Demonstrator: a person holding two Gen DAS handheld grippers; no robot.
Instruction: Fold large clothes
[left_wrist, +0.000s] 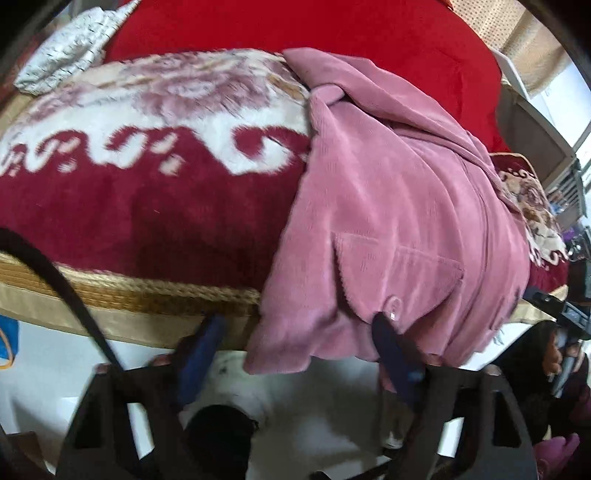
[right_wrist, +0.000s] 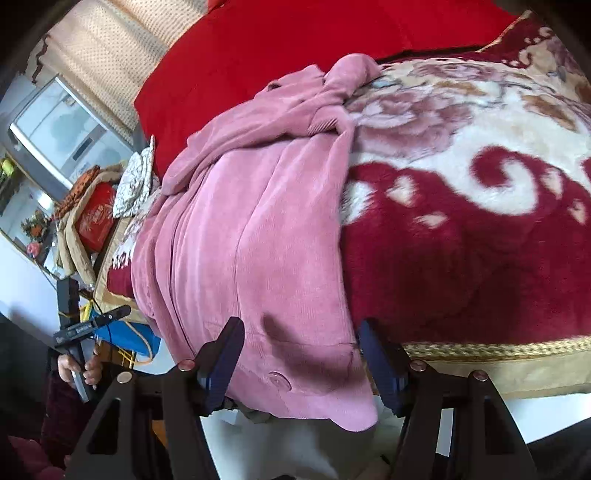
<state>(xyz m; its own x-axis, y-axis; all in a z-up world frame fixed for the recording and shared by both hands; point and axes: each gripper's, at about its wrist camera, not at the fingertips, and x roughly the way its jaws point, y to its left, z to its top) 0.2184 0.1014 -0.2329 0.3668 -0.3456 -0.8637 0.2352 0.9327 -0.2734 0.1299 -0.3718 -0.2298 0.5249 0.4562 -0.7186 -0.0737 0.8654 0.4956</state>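
A pink corduroy jacket (left_wrist: 388, 206) lies spread on a dark red and cream plush blanket (left_wrist: 147, 192), with its hem hanging over the bed's near edge. My left gripper (left_wrist: 295, 345) is open at that edge. One of its fingers (left_wrist: 391, 350) overlaps the hem by a button, and the other sits over the blanket's gold border. In the right wrist view the jacket (right_wrist: 258, 229) fills the middle. My right gripper (right_wrist: 303, 358) is open astride the hem's other corner, which lies between the fingers without being pinched.
A bright red quilt (left_wrist: 332, 33) covers the bed's far side, with a white patterned pillow (left_wrist: 70, 48) at the back left. A cluttered side stand holding a red box (right_wrist: 94, 218) and a window (right_wrist: 55, 129) are beside the bed. A person's hand (right_wrist: 79, 369) holds the other gripper.
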